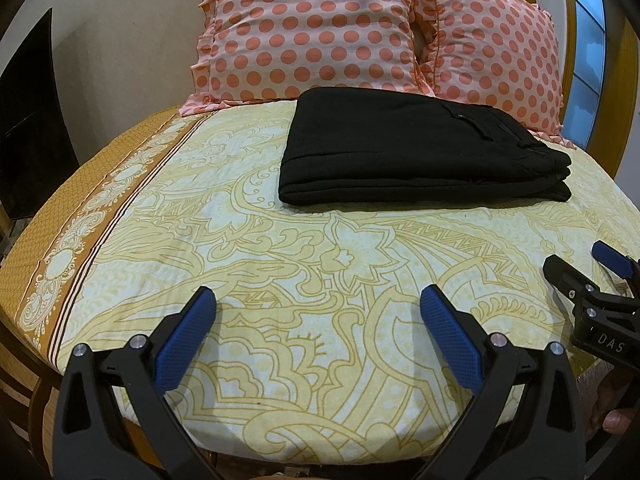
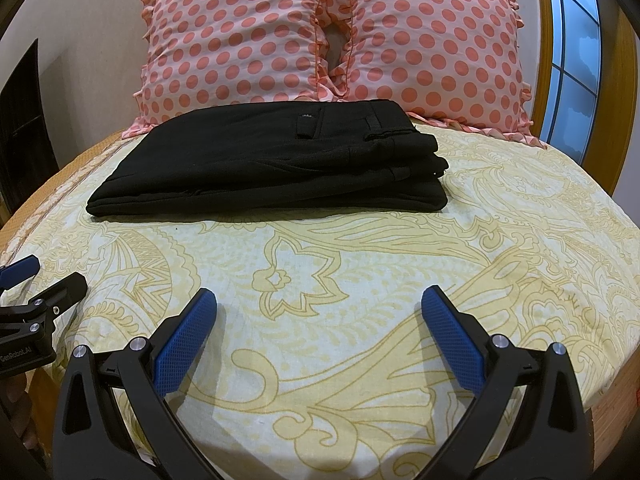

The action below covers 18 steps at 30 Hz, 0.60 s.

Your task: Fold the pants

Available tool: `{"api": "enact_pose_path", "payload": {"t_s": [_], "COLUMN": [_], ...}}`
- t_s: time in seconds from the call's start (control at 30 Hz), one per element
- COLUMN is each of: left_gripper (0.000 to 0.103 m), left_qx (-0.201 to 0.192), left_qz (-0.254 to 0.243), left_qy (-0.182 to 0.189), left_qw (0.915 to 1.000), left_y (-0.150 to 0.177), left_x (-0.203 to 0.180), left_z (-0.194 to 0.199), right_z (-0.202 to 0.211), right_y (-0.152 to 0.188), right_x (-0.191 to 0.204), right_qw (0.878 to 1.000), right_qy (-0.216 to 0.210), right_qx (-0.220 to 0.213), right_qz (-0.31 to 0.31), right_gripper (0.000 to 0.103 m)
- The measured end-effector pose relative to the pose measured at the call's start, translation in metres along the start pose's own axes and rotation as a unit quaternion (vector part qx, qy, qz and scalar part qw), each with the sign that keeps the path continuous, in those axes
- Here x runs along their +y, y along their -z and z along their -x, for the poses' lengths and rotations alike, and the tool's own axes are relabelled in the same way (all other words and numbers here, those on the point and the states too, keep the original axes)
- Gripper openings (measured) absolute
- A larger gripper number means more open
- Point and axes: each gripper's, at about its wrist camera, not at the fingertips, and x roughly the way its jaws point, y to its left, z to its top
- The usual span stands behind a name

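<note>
Black pants (image 1: 420, 148) sit folded in a compact multi-layer rectangle on the bed (image 1: 280, 280), far end, just in front of two pink polka-dot pillows (image 2: 320, 40). Waistband and belt loops are at the stack's right end, with a back pocket facing up; the fold edges face the cameras.

Left gripper (image 1: 318, 312): blue-padded fingers (image 1: 188, 336) spread wide, nothing between them, over the yellow floral sheet near the bed's near edge, well apart from the pants. Right gripper (image 2: 318, 312): same, fingers apart, empty, above the sheet and short of the pants.

Each gripper shows in the other's view at the frame edge, so they are side by side. In the left view, a bit of the person's hand (image 1: 616, 416) shows at lower right.
</note>
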Motion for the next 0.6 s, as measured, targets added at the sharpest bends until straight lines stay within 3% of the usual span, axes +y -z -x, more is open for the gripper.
{"api": "enact_pose_path", "payload": {"t_s": [0.6], "left_gripper": [0.101], "left_qx": [0.002], "left_qz": [-0.004], "left_qy": [0.004], "left_qw": [1.0000], "left_y": [0.0009], "left_x": [0.0013], "left_z": [-0.0016], "right_z": [0.0001], "right_y": [0.0006], "right_x": [0.0001], "right_qw": [1.000], "right_qy": [0.000], "right_qx": [-0.001], "right_qz": [0.000], "right_gripper": [0.102]}}
